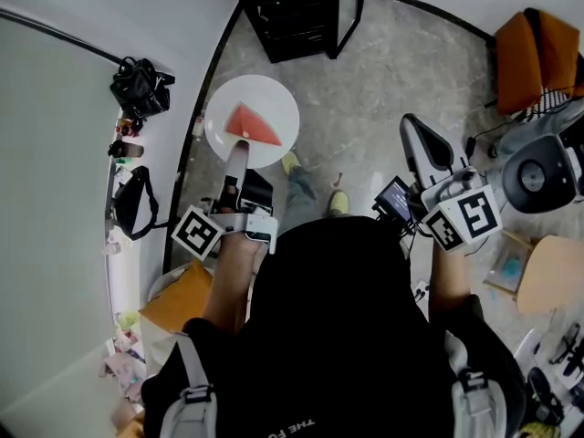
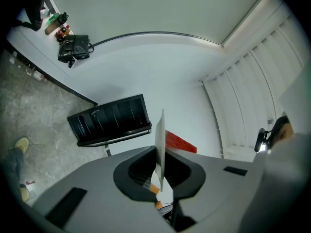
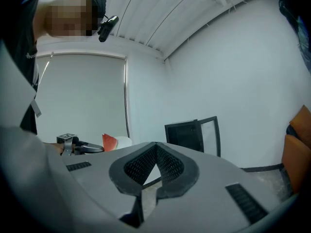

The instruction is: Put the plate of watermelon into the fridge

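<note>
The plate is pinched by its near rim between the jaws of the left gripper, which are pressed onto it and almost fully closed. In the head view the plate is seen reaching from the fingertips toward 12 o'clock, carried level above the stone floor. The watermelon is set on it just past the upper finger, toward 12 o'clock. Whether the wedge's near edge is touched by that finger cannot be told. In the left gripper view the plate is seen edge-on as a thin white line rising between the two pads of the left gripper. The red watermelon is shown just beside it at about 2 o'clock of the jaw tips. The fridge, a black cabinet with its glass door swung open, is placed at 12 o'clock beyond the plate and well apart from it. It is also seen past the plate at 10 o'clock in the left gripper view. The right gripper is held at 3 o'clock of the left one, well apart from the plate. In its own view the jaws of the right gripper are brought together at the tips with nothing between them. The plate and watermelon are glimpsed there at 9 o'clock, and the fridge at 1 o'clock.
</note>
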Available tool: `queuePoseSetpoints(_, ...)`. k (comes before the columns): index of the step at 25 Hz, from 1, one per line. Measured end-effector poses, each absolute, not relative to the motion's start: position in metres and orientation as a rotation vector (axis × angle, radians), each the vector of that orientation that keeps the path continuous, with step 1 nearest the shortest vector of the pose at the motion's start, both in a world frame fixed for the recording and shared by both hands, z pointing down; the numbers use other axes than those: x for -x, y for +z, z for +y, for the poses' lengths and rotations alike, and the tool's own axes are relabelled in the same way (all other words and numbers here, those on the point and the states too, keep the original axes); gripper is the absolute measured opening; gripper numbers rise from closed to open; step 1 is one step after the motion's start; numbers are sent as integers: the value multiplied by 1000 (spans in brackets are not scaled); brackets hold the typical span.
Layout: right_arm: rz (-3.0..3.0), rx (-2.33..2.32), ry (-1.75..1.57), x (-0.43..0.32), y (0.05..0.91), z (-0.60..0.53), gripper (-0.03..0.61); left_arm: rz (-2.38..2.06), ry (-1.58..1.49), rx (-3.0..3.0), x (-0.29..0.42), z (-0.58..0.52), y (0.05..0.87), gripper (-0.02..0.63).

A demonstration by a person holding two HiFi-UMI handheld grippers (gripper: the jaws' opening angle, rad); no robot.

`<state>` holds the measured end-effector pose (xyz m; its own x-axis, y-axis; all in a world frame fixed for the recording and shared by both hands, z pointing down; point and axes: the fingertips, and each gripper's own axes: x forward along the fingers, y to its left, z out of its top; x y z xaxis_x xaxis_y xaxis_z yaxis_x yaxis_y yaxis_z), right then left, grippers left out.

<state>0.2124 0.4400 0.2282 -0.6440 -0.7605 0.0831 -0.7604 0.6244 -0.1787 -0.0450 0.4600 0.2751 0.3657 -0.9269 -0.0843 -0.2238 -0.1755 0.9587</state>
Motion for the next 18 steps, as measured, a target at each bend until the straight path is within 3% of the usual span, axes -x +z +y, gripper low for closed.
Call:
queuePoseSetpoints(13,2879,1337,-381,-139,239,316,6,-1039,-851,-1597,107,349,289,23)
queuePoseSetpoints(18,2880,1328,-356,-131,241,315,6,-1018,-829,-1628,105,350,294,23)
